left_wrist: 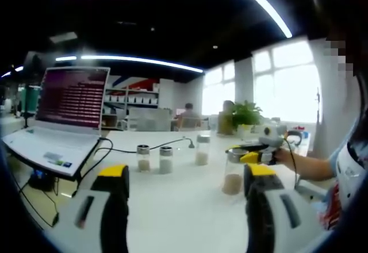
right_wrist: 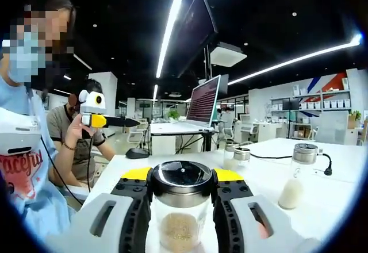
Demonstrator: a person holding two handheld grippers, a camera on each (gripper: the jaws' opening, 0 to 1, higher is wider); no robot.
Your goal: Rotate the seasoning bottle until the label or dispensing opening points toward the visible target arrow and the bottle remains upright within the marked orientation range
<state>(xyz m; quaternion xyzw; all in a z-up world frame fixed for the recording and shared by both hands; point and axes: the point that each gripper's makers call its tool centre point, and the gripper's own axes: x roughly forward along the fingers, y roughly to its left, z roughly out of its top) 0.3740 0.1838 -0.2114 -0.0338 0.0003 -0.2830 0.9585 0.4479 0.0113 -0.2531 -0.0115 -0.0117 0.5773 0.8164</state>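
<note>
A clear seasoning bottle [right_wrist: 180, 221] with a dark metal lid and brownish powder stands upright on the white table [right_wrist: 322, 195]. My right gripper [right_wrist: 181, 192] is shut on it just below the lid, one jaw on each side. In the left gripper view the same bottle [left_wrist: 232, 183] stands right of centre, with the right gripper [left_wrist: 242, 152] reaching in from the right at its top. My left gripper [left_wrist: 187, 178] hovers above the table, open and holding nothing, a little short of the bottle. A hand holds the left gripper [right_wrist: 115, 121] up at the left.
Three more bottles [left_wrist: 143, 158] [left_wrist: 166, 160] [left_wrist: 202, 150] stand mid-table, two seen close together [right_wrist: 237, 156] and one apart [right_wrist: 294, 178]. An open laptop [left_wrist: 66, 112] sits at the left with a black cable [left_wrist: 172, 144] trailing. A person's arm [left_wrist: 310, 164] is on the right.
</note>
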